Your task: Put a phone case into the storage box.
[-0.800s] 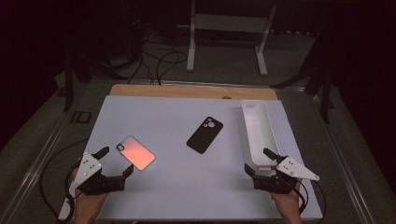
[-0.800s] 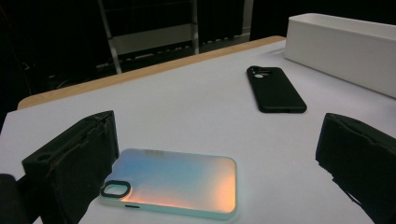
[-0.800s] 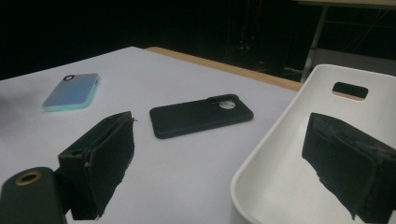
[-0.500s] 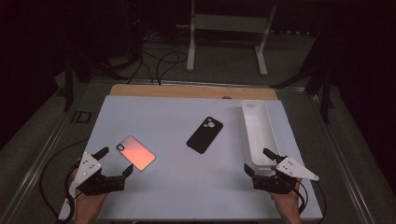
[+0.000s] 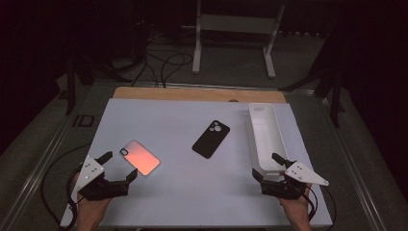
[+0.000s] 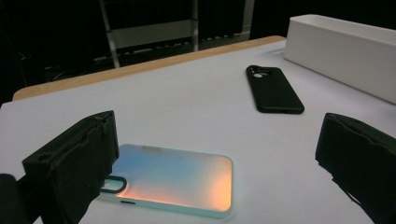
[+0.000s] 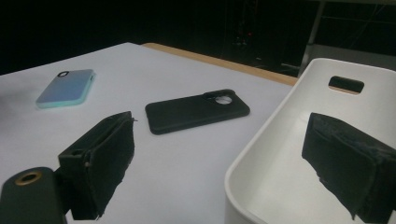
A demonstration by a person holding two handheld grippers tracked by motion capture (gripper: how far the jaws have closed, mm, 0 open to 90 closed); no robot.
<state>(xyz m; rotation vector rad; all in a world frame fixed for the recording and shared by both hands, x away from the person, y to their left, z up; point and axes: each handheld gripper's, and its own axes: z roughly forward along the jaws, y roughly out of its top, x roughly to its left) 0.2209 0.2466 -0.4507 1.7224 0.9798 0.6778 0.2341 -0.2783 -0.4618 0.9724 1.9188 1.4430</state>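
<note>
High view shows the work at its opening step: both grippers rest at the near edge of the white table (image 5: 183, 120), and nothing is yet held. The left gripper (image 5: 118, 166) has its jaws spread wide, aimed at the iridescent phone case (image 5: 140, 157), which lies flat just ahead of it, its near corner close to the inner fingertip but apart from it. From the left gripper view, the iridescent phone case (image 6: 170, 179) sits low between the two jaws, nearer the left-hand one, camera cut-out toward that jaw; whether that jaw touches the case cannot quite be told, since it hides the edge.

The right gripper (image 5: 267, 166) also stands open, its jaws straddling the near end wall of the white tray (image 5: 265, 139), one jaw outside and one over the tray's inside, as the right gripper view suggests. The black phone case (image 5: 210, 139) lies mid-table, well apart from both grippers.

The likely next move is a short advance of the left gripper so that its jaws bracket the case's long edges, then a close. A flat, thin case calls for a low, level approach.
</note>
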